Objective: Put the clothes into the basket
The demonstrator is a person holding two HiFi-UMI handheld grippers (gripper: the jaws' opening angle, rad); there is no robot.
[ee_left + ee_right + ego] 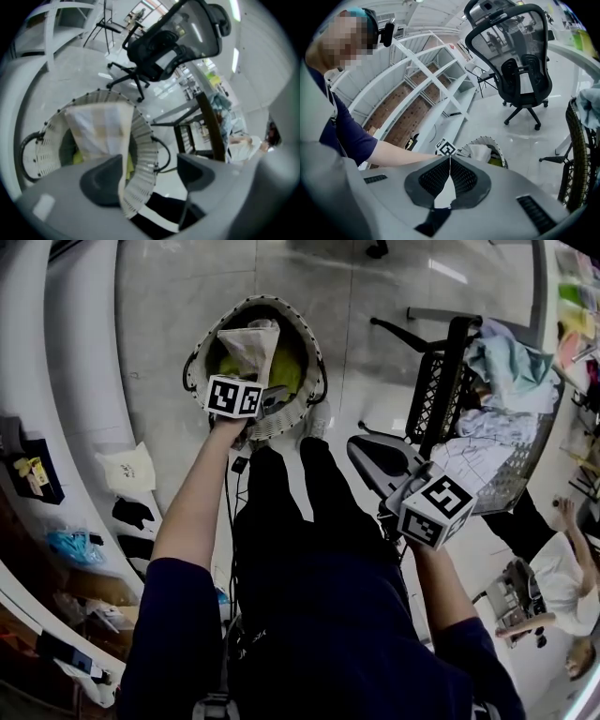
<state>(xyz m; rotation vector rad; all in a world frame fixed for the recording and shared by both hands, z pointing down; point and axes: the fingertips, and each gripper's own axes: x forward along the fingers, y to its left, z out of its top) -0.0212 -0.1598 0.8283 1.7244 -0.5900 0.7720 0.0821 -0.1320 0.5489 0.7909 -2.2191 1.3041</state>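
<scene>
The left tongs [149, 176] are standing wide open over the basket [140, 140], a pale cloth [101, 131] sitting inside. The right tongs [450, 161] are resting closed and empty.

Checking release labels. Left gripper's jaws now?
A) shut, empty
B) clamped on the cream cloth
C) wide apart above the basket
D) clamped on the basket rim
C: its own view shows the left gripper with jaws wide apart, neither pad pressing the cream cloth, which sits in the basket below.
</scene>
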